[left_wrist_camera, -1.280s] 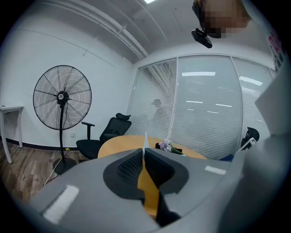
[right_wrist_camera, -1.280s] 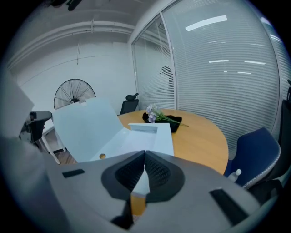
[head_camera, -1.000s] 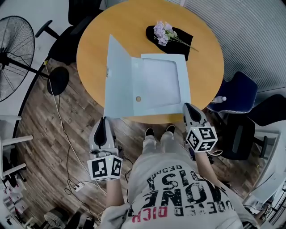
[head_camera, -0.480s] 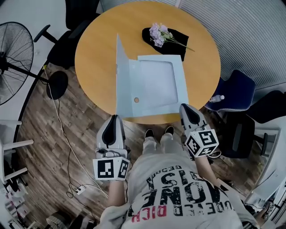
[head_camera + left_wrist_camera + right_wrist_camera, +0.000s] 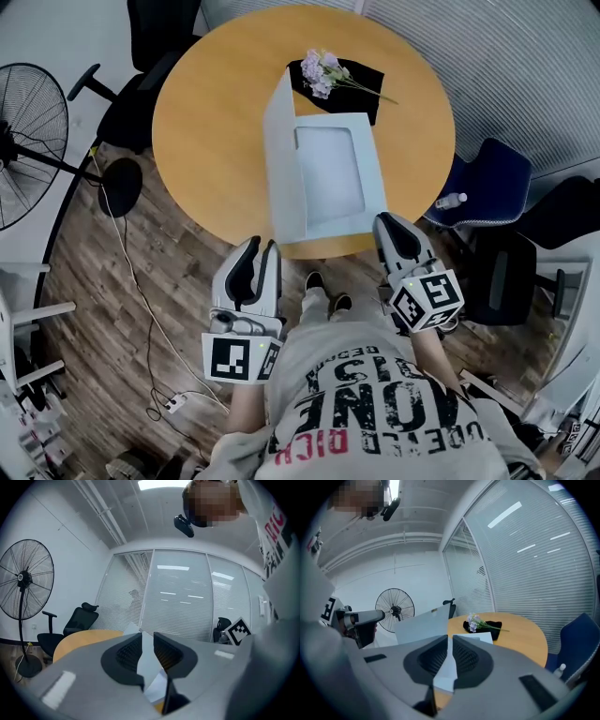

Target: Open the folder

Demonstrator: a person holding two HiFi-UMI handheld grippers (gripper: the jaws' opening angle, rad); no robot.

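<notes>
The table (image 5: 187,122) carried everything. The folder (image 5: 328,178) lay on its near half, reaching the near edge, within easy reach for me. Its cover (image 5: 281,159) stood almost upright along the folder's side toward the table's left, so I judged the opening only half done. The right gripper (image 5: 387,223), at the table's near edge, was clenched on the folder's near right corner, I think to keep the lower leaf down. The left gripper (image 5: 260,248), just off that edge, had just been opening its jaws. The cover's edge showed in the gap, unpinched. Flowers (image 5: 319,70) on a black cloth (image 5: 361,84) lay at the table's far side.
</notes>
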